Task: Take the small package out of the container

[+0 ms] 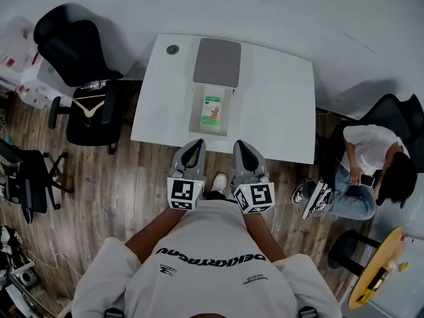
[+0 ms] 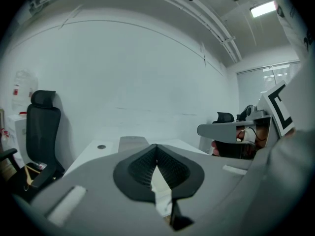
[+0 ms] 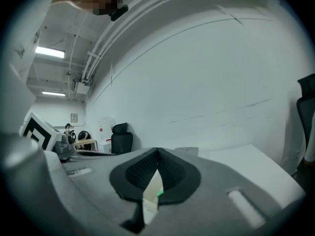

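Left gripper (image 1: 195,144) and right gripper (image 1: 241,146) are both clamped shut and empty, just short of the container (image 1: 195,118). The small package (image 1: 212,109) lies inside it. Going in closed, I'd likely shove it.

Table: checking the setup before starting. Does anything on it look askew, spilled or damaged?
Nothing stands out. The container sits square on the table, the small package lying flat inside; no spill shows.
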Available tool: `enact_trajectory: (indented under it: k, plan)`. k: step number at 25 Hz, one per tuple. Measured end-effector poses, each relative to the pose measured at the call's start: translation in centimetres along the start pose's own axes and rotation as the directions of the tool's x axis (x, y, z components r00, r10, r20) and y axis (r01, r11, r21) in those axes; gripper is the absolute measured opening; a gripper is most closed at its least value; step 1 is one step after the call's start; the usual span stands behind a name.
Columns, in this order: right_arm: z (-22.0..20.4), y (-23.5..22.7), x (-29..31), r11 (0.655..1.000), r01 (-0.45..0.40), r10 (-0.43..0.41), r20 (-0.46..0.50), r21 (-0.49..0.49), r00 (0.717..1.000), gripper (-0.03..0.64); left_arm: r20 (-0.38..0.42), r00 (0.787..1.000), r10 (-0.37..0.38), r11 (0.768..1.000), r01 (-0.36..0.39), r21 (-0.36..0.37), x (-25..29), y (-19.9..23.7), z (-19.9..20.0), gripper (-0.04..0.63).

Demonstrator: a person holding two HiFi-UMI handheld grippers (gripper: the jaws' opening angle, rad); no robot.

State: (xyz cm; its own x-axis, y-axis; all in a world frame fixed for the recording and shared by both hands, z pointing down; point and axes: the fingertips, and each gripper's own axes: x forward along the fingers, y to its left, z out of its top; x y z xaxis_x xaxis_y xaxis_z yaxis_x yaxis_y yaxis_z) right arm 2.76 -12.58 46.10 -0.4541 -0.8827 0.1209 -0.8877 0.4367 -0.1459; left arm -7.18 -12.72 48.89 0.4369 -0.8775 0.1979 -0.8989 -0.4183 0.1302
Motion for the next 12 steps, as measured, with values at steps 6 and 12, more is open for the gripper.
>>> enact_trajectory:
  k: [6,12]
  plan:
    - [-0.5,-1.5,1.2,1.000,-0.008,0.008,-0.010,0.008,1.000,-0.003,-0.018,1.000,0.024,1.000,-0.024,0.011,2.0,0.4,-0.3,-0.005]
    - [-1.5,-2.9,2.2,1.000,-0.009,0.010,-0.031,0.026,0.999,-0.002,-0.050,0.998,0.041,0.999,-0.041,-0.005,4.1,0.8,-1.0,-0.009]
